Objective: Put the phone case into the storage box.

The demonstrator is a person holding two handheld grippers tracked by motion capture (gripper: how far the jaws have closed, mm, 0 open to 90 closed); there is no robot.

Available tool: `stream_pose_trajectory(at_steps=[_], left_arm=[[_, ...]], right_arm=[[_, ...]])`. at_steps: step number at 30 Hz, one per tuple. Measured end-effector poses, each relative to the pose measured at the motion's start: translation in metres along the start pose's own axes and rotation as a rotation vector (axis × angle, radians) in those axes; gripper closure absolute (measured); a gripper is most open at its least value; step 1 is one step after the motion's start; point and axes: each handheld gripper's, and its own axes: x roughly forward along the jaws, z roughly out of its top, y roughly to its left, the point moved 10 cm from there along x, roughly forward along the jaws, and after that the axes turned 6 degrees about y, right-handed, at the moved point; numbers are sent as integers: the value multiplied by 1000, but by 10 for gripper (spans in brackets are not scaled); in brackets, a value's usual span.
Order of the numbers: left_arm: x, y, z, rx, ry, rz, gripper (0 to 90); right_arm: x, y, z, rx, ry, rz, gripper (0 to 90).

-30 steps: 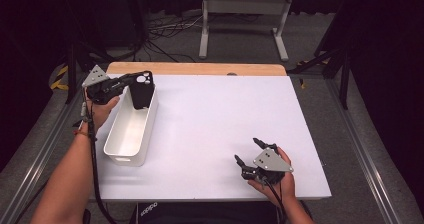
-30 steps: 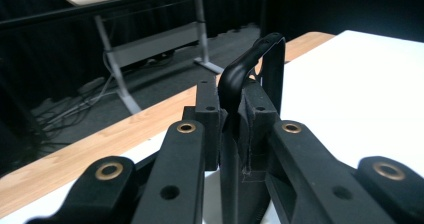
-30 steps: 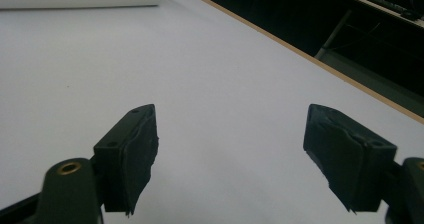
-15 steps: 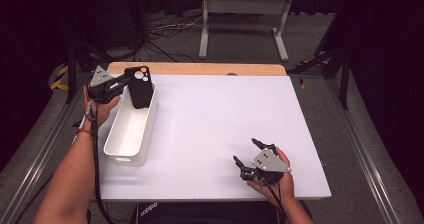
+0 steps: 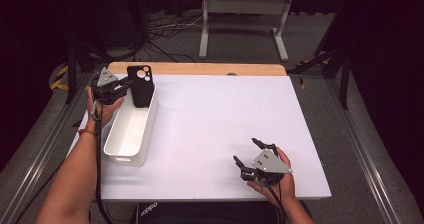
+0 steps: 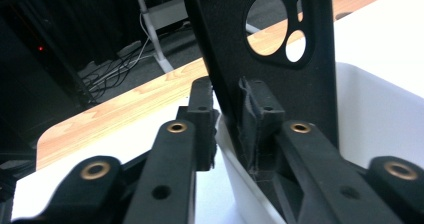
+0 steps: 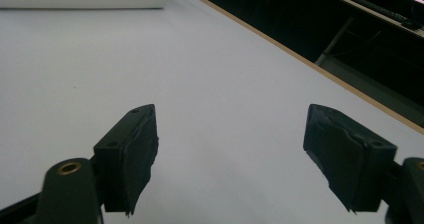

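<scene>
The left gripper [image 5: 125, 87] sits at the far left corner of the table [image 5: 215, 129], its jaws reaching across the far end of a white bin [image 5: 131, 129]. Between those jaws stands a black phone case [image 5: 139, 86], upright with its camera cutouts at the top and its lower end down inside the bin. In the left gripper view the case [image 6: 280, 59] rises just ahead of the two pads; the pad [image 6: 257, 116] on one side lies against its back, while the other has a narrow gap to the case's edge. The jaws have just been opening a little, with the case between them, so the hold is loose at best. The bin's long body runs back from the jaws toward the person's forearm. The right gripper [image 5: 248, 152] rests in the person's hand at the near right part of the table, well apart from the case, jaws spread wide with nothing between them; in the right gripper view bare white tabletop [image 7: 210, 84] lies ahead of its pads.
</scene>
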Motion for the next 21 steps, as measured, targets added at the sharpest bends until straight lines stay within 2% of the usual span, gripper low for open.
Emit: stream_pose_trajectory(at_steps=[9,16,21], left_arm=[[-5,2,2,-23,-7,24,715],[-15,2,5,-41,-42,17,702],[-22,-1,3,-38,-40,12,701]], right_arm=[[1,2,1,-19,-2,4,223],[0,2,3,-23,-12,6,223],[1,0,3,-13,-10,2,224]])
